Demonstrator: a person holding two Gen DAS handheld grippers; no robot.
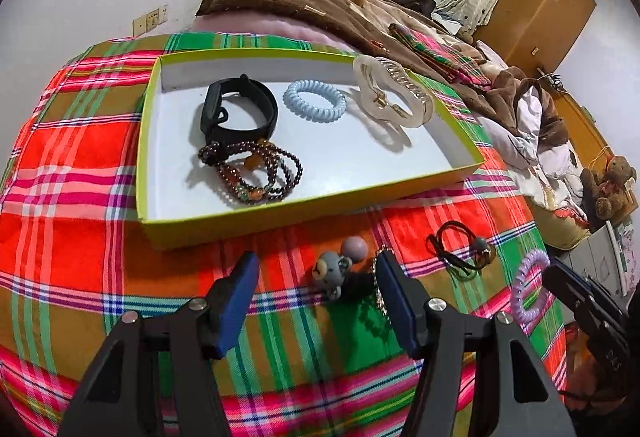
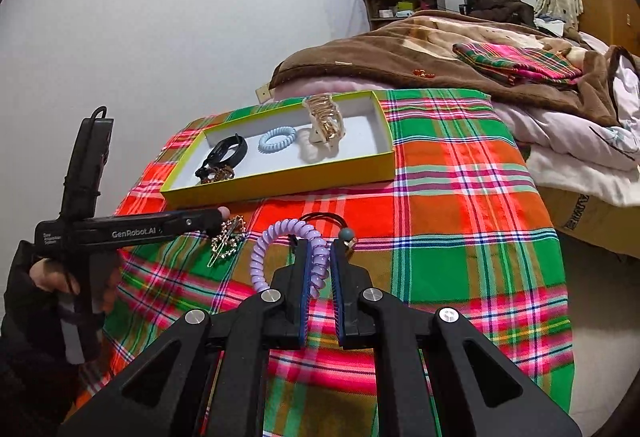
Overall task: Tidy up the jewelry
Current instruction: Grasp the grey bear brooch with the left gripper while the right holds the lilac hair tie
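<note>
A bed covered with a bright plaid cloth (image 1: 80, 141) in red, green and pink fills both views, with a brown blanket (image 2: 380, 53) heaped behind it. On the cloth sits a shallow yellow-sided box (image 1: 248, 225) with a white floor, its long side running across the bed; it seems to be the collecting place for the jewelry. Inside lie a clear claw hair clip with gold chain trim (image 1: 394, 97), a black wristband (image 1: 240, 109), dark beaded bracelets (image 1: 252, 173) touching the wristband, and a pale blue coil hair tie (image 1: 316, 101) between band and clip.

Outside the box, near its front wall, wait a grey bear hair bobble (image 1: 334, 269), a gold jewelled hairpin (image 2: 226, 241) lying at a slant, and a black elastic hair tie (image 1: 460, 249).

The right gripper (image 2: 320, 261) is clamped narrow on a lilac coil hair tie (image 2: 280, 249), pinching one side so the loop stands upright, arching up and to the left of the jaws, probably lifted for carrying to the box. The left gripper (image 1: 316, 269) stands partly open and empty, jaws straddling the bear bobble, likely lining up a pick.
</note>
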